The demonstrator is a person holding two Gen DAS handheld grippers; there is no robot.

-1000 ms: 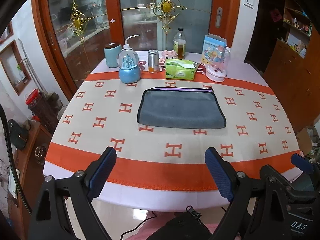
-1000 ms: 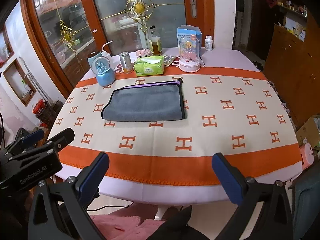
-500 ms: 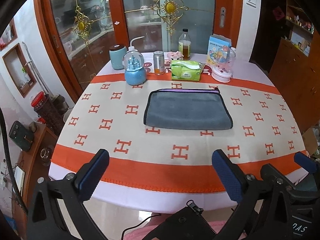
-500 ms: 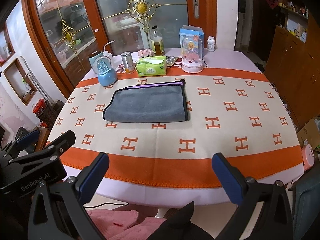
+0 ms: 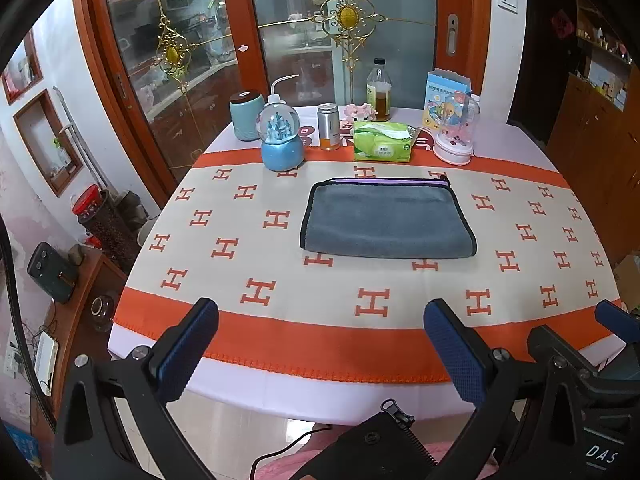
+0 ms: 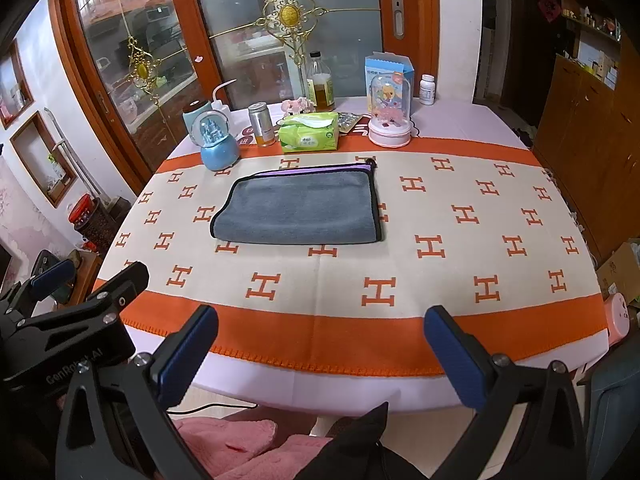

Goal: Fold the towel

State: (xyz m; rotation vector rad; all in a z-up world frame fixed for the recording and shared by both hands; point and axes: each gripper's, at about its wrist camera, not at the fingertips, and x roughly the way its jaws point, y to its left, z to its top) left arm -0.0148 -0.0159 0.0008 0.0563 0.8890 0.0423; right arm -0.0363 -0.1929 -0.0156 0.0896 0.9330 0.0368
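Observation:
A grey towel [image 5: 386, 220] with black edging and a purple strip along its far edge lies folded flat on the table; it also shows in the right wrist view [image 6: 298, 210]. My left gripper [image 5: 320, 344] is open and empty, held off the near table edge, well short of the towel. My right gripper [image 6: 320, 346] is open and empty, also back over the near edge. The right gripper's body shows at the lower right of the left wrist view [image 5: 592, 364], and the left gripper's body at the lower left of the right wrist view [image 6: 68, 332].
The table wears an orange and cream cloth [image 5: 360, 308] with H marks. Along its far side stand a blue snow globe [image 5: 282, 142], a metal can [image 5: 329, 126], a green tissue pack [image 5: 382, 142], a bottle [image 5: 378, 90] and a pink domed ornament [image 5: 456, 132]. Glass doors stand behind.
Both grippers have drawn back and up from the table, so the towel sits farther off in both views. The towel has not moved. Both grippers stay open.

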